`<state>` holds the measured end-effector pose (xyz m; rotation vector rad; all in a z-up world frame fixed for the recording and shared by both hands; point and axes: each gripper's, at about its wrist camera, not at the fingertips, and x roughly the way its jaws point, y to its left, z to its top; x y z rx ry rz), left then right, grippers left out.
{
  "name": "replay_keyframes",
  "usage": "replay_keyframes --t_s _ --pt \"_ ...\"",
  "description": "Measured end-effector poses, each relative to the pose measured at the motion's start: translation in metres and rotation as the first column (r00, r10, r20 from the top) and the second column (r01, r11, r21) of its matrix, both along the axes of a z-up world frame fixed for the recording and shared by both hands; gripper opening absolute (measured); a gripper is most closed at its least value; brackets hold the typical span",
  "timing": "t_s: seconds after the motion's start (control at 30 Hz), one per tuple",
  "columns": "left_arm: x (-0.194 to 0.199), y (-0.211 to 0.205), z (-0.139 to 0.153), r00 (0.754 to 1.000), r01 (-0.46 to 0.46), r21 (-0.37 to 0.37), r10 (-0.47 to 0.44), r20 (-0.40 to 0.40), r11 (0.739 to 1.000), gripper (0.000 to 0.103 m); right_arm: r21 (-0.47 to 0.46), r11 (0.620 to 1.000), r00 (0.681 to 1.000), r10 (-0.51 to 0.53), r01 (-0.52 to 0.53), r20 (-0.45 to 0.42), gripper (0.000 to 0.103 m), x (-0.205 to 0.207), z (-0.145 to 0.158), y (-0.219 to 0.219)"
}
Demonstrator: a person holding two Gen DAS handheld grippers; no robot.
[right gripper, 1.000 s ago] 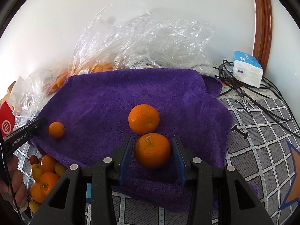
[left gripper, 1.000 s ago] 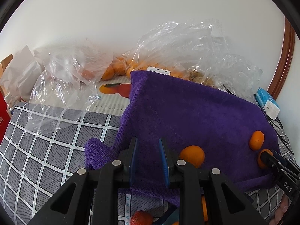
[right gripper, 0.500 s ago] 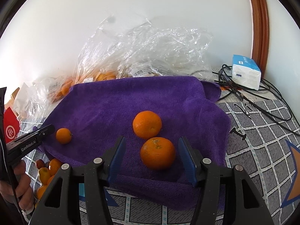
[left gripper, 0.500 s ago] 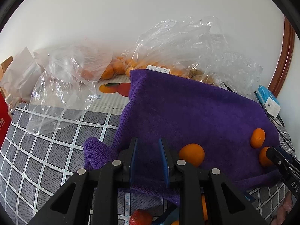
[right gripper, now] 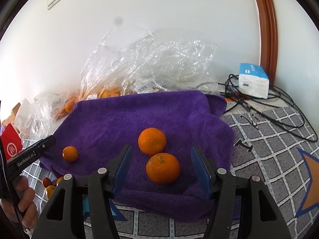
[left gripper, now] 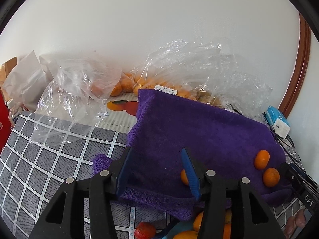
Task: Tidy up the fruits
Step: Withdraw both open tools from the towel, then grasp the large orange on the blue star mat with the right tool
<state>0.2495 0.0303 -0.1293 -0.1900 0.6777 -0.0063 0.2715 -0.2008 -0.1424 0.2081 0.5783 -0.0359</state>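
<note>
A purple towel (right gripper: pixel 151 115) lies over the table, also in the left wrist view (left gripper: pixel 199 127). Two large oranges sit on it: the near orange (right gripper: pixel 162 168) lies between my right gripper's (right gripper: pixel 161 169) open jaws, free of them, and the far orange (right gripper: pixel 152 141) touches it behind. A small orange (right gripper: pixel 70 154) rests at the towel's left. My left gripper (left gripper: pixel 157 171) is open and empty over the towel's near left edge; the small orange (left gripper: pixel 185 177) is half hidden behind its right finger. The two large oranges (left gripper: pixel 261 159) (left gripper: pixel 270 177) show at the right.
Clear plastic bags (right gripper: pixel 155 63) with more oranges stand against the wall. A blue-white box (right gripper: pixel 253 80) and black cables (right gripper: pixel 279 107) lie at the right. Loose fruit (left gripper: pixel 191 233), including a red one (left gripper: pixel 144 232), sits below the towel's near edge. A red box (right gripper: pixel 10 145) stands at the left.
My right gripper opened, let go of the near orange onto the towel and drew back. My left gripper opened wide in the last half second.
</note>
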Motion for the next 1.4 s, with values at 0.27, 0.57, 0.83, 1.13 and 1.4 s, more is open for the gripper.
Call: replay_keyframes --t_s 0.27,0.57,0.83,1.13,1.4 --pt "-0.008 0.006 0.014 0.998 -0.042 0.007 0.041 0.053 0.999 0.049 0.013 0.999 0.999 -0.036 0.036 0.012 0.06 -0.015 0.02 0.0" --pt "-0.032 0.008 0.05 0.989 0.037 -0.059 -0.028 0.142 0.998 0.049 0.037 0.999 0.997 -0.028 0.03 -0.068 0.06 -0.048 0.018 0.015" --pt "-0.056 0.017 0.054 0.997 0.043 0.014 -0.043 0.063 0.999 0.049 0.004 1.0 0.993 -0.026 0.027 -0.114 0.06 -0.069 0.013 0.035" --pt "-0.088 0.07 0.01 0.996 -0.038 0.041 0.041 -0.079 0.998 0.049 0.0 1.0 0.99 0.002 -0.002 -0.14 0.05 -0.073 -0.003 0.057" --pt "-0.098 0.088 -0.034 0.976 -0.079 0.052 0.088 -0.197 0.996 0.049 -0.008 0.997 0.985 0.079 -0.081 -0.155 0.05 -0.07 -0.007 0.078"
